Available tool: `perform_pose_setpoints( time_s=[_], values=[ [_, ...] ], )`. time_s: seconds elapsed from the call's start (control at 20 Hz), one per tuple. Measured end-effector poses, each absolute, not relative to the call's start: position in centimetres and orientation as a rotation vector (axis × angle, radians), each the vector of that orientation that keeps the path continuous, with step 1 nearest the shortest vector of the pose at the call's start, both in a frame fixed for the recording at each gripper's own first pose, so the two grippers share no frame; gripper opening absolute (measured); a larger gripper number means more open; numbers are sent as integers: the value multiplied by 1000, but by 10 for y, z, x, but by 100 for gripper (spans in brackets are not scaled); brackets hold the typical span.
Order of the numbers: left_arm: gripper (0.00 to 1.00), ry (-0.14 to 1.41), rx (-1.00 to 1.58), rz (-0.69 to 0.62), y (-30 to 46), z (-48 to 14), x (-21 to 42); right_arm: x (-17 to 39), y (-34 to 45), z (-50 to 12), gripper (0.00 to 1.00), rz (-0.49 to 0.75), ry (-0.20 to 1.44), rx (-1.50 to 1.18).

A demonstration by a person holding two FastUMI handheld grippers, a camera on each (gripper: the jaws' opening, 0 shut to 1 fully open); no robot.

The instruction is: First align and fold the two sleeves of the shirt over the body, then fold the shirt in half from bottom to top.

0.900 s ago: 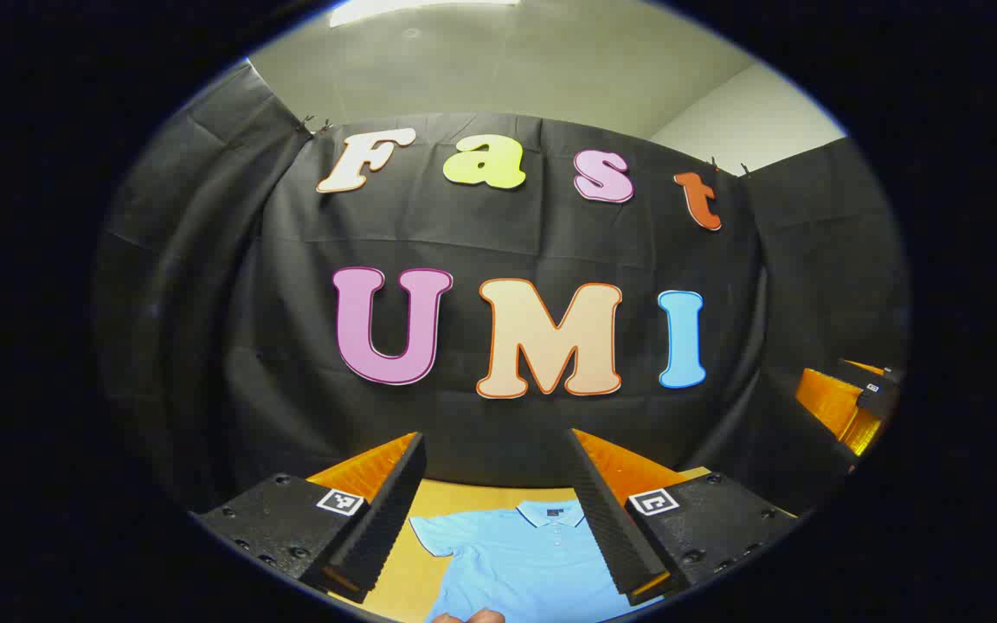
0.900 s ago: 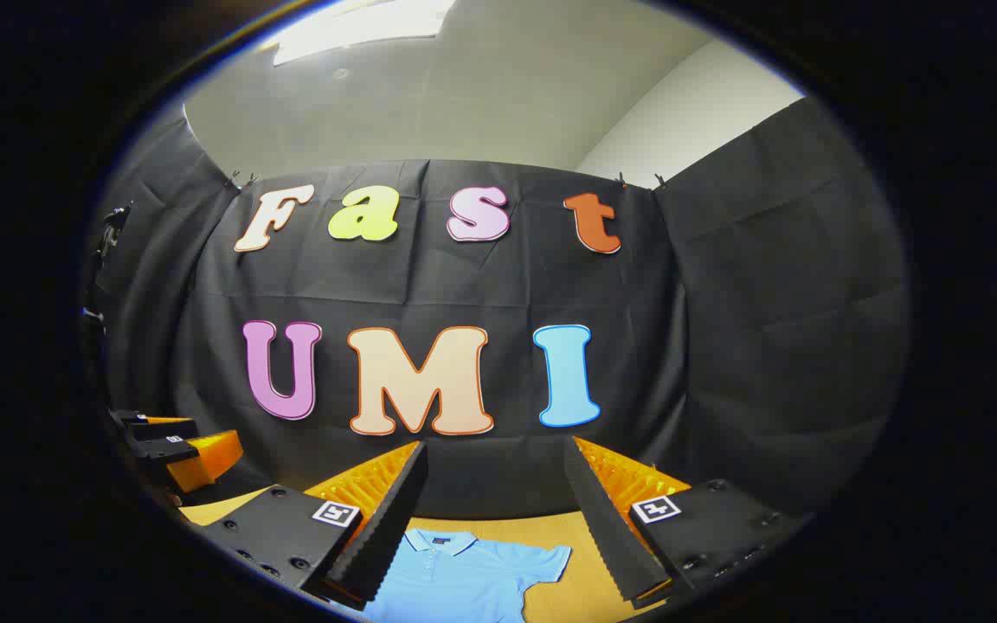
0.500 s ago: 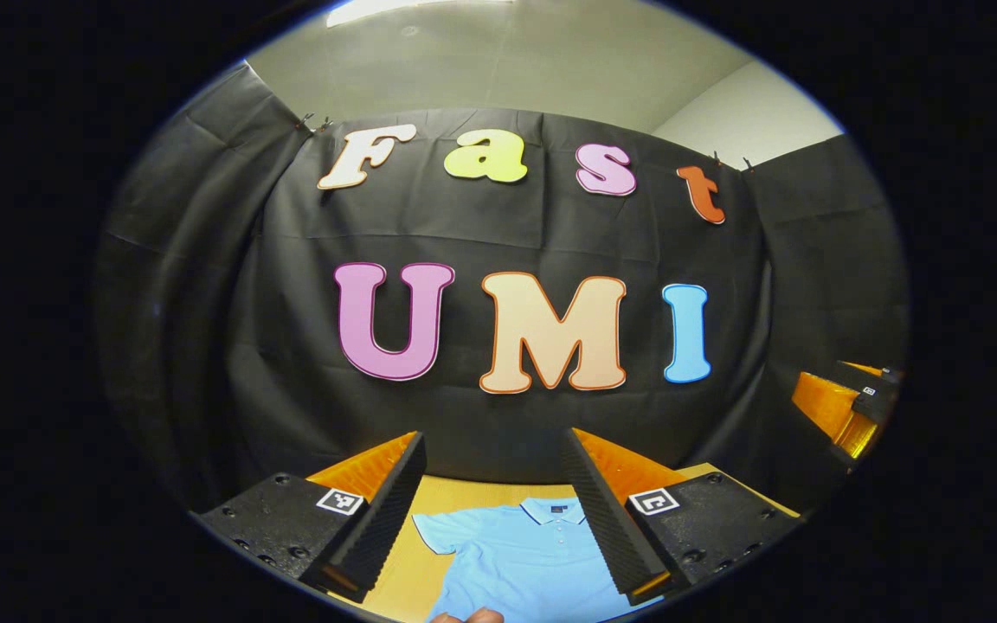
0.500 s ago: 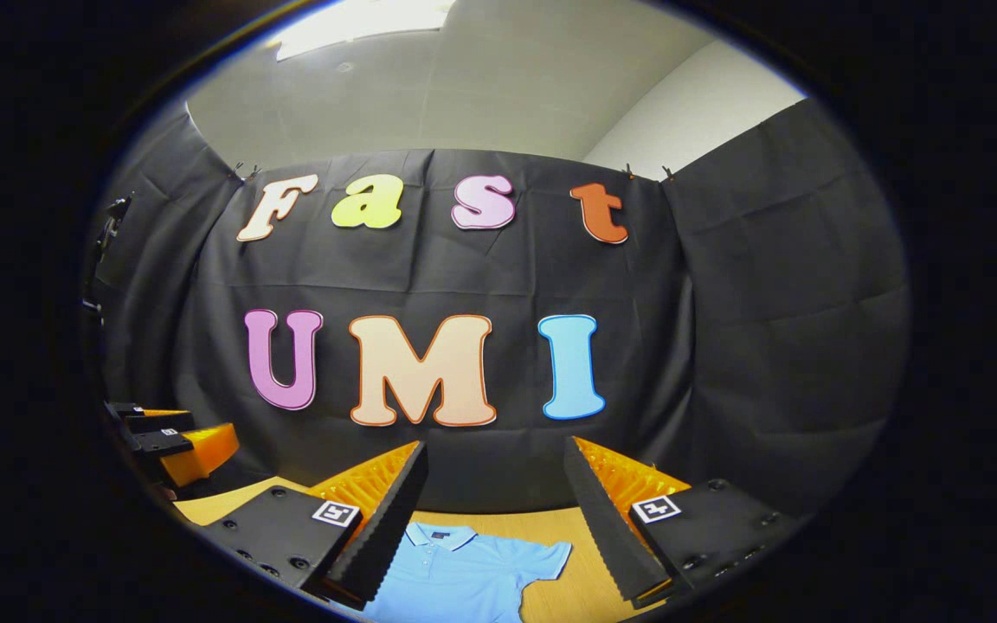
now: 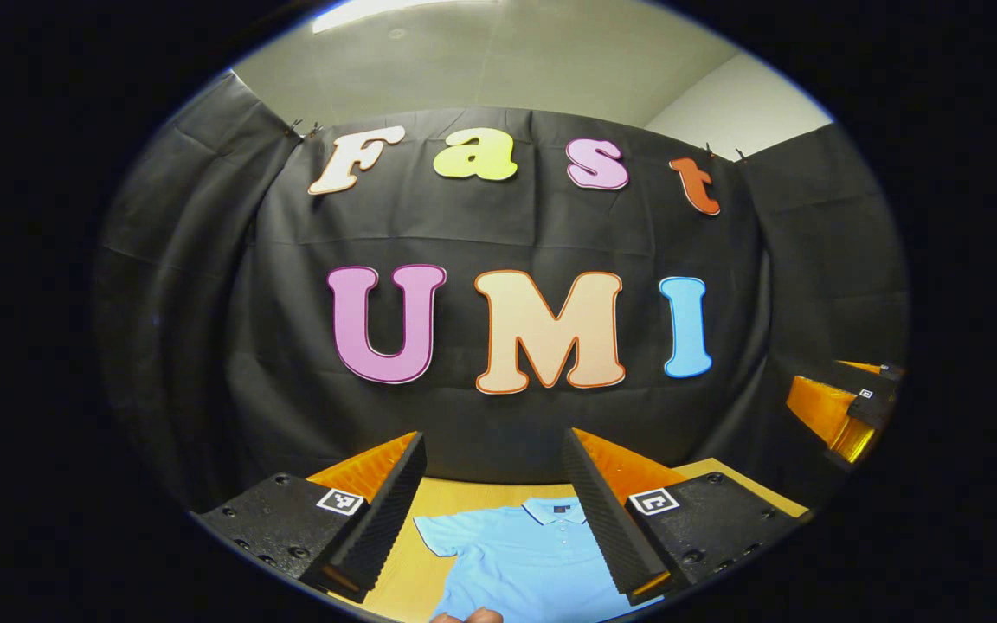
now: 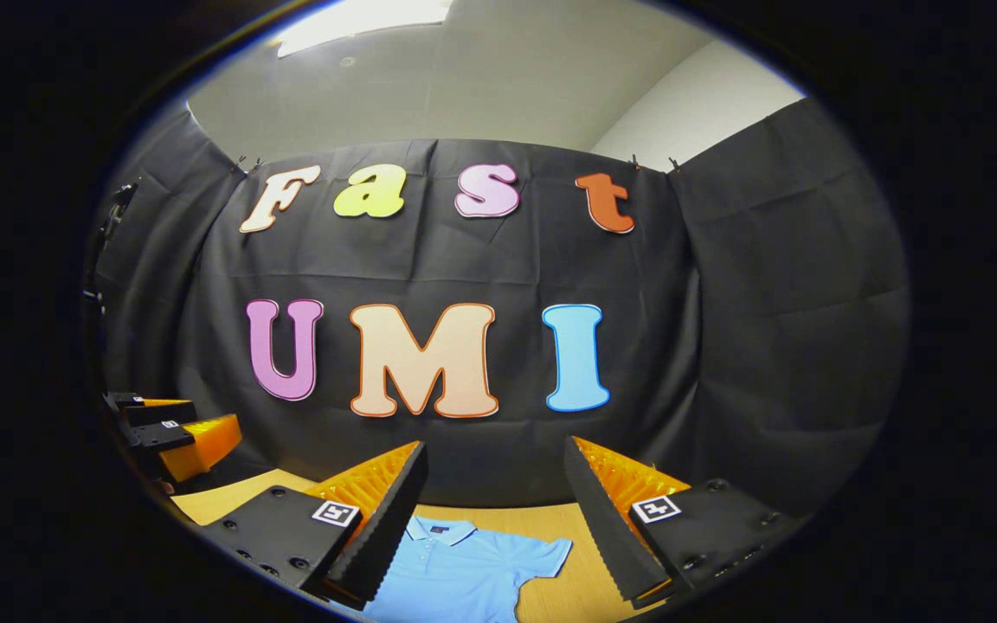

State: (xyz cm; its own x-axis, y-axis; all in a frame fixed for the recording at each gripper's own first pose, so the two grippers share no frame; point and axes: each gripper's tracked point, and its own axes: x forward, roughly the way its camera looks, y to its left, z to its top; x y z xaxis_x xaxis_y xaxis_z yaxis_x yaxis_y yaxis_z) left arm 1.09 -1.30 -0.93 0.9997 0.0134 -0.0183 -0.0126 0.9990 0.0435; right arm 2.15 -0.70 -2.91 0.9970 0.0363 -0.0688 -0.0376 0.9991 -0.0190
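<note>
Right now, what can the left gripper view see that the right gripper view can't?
Left gripper view: the open left claw up close, the sleeve on the picture's left, a fingertip at the bottom. Right gripper view: the open right claw up close, the sleeve on the picture's right. Both: the blue shirt, flat on the wooden table, sleeves not yet folded.

Flat shirt [image 5: 520,562] between spread fingers [image 5: 377,528]

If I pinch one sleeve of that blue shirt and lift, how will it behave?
The blue shirt lies flat and thin on the wooden table, so it is probably floppy and will drape. It looks light; the body may drag along. The sleeve is short, so a shallow pinch might slip.
</note>
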Motion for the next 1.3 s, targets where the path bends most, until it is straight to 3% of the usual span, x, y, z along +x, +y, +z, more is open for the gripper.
perform_pose_setpoints(
  time_s=[0.3, 1.3],
  values=[
    [95, 34, 38, 58, -13, -19, 9, 56, -23, -67, 98, 53, 141, -58],
    [94, 96, 52, 57, 36, -53, 62, 177, -90, -308, 100, -141, 540, -160]
  ],
)
